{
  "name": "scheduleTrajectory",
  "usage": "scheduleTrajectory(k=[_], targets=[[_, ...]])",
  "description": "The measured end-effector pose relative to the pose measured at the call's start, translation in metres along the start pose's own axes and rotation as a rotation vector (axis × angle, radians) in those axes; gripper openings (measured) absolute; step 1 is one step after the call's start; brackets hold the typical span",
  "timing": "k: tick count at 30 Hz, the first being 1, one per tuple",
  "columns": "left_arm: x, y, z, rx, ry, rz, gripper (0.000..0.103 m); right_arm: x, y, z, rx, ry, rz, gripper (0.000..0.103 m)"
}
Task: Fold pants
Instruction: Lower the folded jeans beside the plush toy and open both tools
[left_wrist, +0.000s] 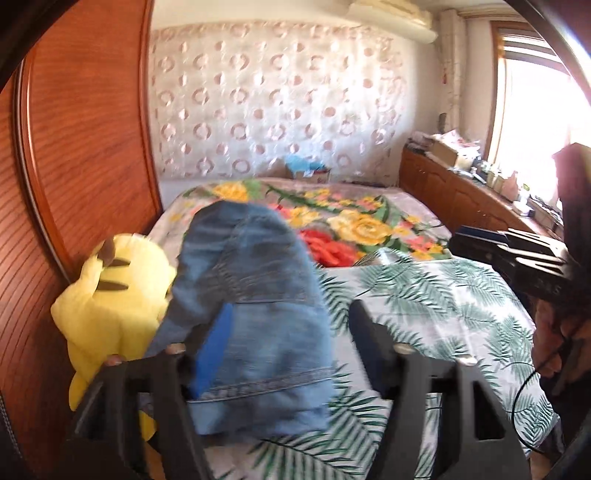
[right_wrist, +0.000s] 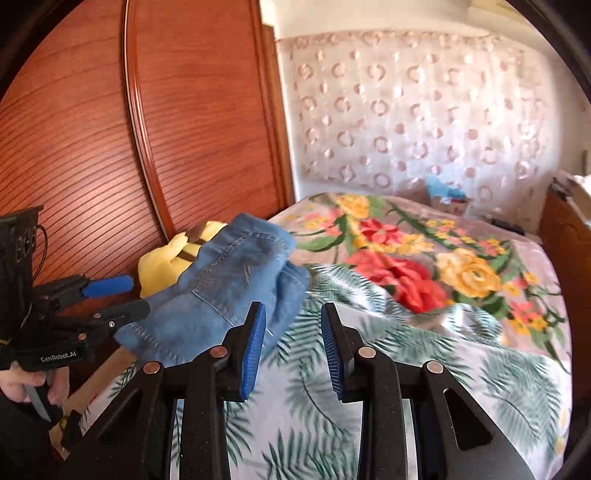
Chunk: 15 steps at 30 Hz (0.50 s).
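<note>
Left hand-held gripper (left_wrist: 271, 354) jaws apart astride folded jeans (left_wrist: 251, 295); right hand-held gripper (right_wrist: 293, 345), empty, jaws parted, just right of them.

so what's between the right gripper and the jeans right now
Only bare leaf-print sheet lies between the right gripper and the jeans, seen in the right wrist view; its jaws stand apart with nothing between them.
</note>
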<state>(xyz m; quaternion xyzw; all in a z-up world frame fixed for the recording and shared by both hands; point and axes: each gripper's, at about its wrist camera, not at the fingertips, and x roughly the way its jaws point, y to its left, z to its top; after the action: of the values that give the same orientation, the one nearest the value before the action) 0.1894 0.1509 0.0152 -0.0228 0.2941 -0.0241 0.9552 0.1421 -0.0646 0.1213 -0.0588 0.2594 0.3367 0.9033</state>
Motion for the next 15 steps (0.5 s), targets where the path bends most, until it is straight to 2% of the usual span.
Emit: scheduleTrajectory(k=[2,6,9,15], targets=[[-0.007,-0.012,0.001,0.012,-0.017,-0.010,0.078,-0.032,-0.001,-0.013,0.006,-0.024,-0.033,0.031],[-0.022,-0.038,0.003,0.035,-0.048,-0.037,0.082,-0.085,0.000,-0.034,0.027,-0.052,-0.085,0.031],[-0.034,-0.058,0.002,0.068,-0.082,-0.048,0.094,-0.120,0.000,-0.048,0.041,-0.078,-0.124,0.031],[-0.058,-0.092,-0.002,0.101,-0.130,-0.062,0.096,-0.175,0.010,-0.075,0.070,-0.122,-0.190,0.035]])
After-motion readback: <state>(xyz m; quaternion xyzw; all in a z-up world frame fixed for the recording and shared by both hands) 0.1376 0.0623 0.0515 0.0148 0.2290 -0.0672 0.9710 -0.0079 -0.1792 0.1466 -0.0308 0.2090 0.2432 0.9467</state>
